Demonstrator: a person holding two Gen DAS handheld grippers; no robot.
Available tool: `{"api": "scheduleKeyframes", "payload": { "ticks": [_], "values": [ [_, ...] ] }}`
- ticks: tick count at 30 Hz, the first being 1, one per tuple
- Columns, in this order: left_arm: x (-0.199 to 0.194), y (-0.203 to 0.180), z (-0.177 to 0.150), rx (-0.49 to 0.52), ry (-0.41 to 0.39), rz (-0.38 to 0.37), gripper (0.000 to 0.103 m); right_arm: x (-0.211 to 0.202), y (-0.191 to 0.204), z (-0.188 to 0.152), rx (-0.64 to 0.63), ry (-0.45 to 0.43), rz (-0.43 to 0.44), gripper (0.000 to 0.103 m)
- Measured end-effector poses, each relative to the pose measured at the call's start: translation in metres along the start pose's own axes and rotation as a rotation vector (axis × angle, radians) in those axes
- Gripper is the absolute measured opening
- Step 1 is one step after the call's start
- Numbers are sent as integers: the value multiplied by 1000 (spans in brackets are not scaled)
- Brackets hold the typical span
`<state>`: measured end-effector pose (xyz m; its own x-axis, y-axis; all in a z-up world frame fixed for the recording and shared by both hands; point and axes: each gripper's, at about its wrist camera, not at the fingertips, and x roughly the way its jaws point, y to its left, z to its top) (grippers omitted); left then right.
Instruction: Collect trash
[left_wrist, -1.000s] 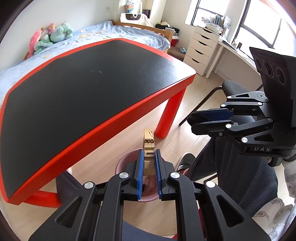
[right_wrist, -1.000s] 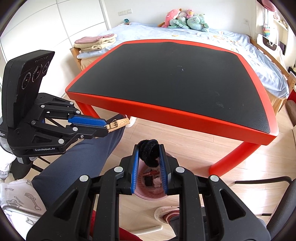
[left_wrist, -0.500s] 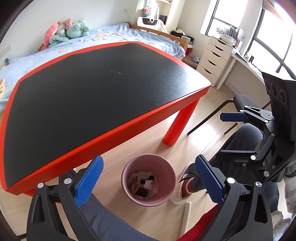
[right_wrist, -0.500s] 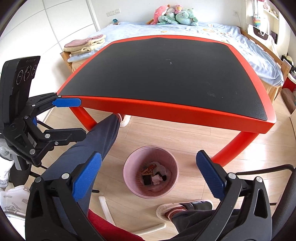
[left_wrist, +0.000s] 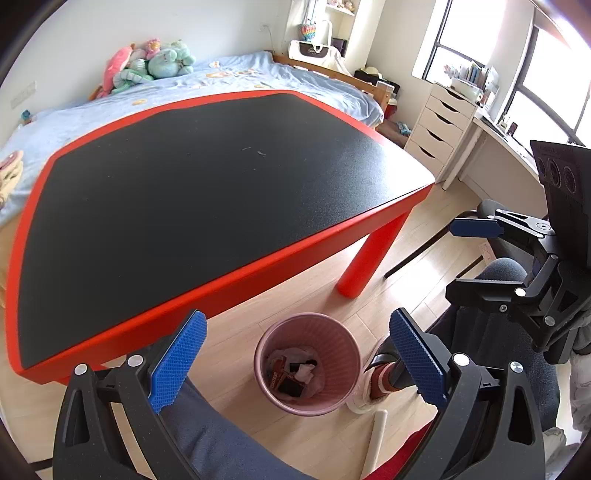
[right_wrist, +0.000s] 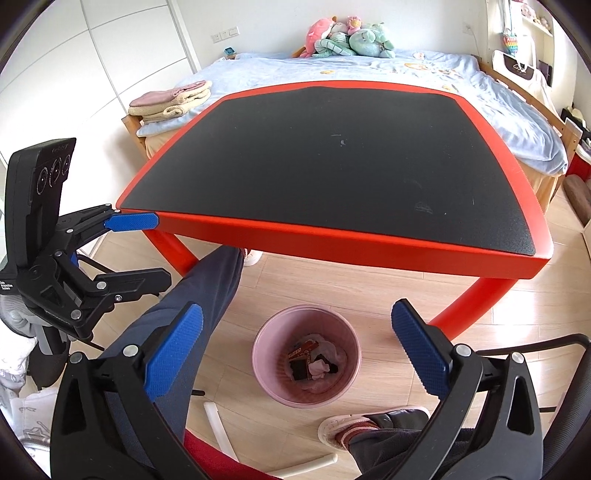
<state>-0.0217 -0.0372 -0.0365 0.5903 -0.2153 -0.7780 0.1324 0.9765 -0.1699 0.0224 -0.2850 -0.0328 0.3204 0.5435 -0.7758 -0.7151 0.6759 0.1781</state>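
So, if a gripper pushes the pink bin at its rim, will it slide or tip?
The bin looks like thin ribbed plastic holding only a few scraps, so it is probably light. It narrows toward its base, so a rim push might tip it. On the smooth wood floor, a low push would likelier slide it.

A pink ribbed bin (left_wrist: 307, 363) stands upright on the wooden floor (left_wrist: 306, 291), just in front of the desk's (left_wrist: 207, 177) red edge. Inside lies the trash (right_wrist: 314, 360) — a red printed wrapper, a black piece and crumpled pale tissue — piled at the bottom, well below the rim.
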Motion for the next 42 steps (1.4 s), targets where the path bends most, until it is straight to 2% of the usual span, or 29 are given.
{"api": "scheduleKeyframes", "payload": {
  "ticks": [7, 16, 22, 35, 42],
  "values": [
    [-15, 31, 20, -51, -67, 47, 95, -10, 2, 41, -40, -76, -30, 100],
    [-31, 55, 56, -59, -151, 121, 96, -7, 5, 104, -87, -163, -67, 100],
    [-31, 68, 70, -85, -162, 108, 97, -3, 8, 131, -115, -187, -66, 100],
    [-30, 76, 74, -112, -165, 189, 97, 16, 4, 140, -106, -155, -49, 100],
    [-32, 81, 73, -136, -189, 197, 97, 18, 4, 141, -103, -152, -49, 100]
  ]
}}
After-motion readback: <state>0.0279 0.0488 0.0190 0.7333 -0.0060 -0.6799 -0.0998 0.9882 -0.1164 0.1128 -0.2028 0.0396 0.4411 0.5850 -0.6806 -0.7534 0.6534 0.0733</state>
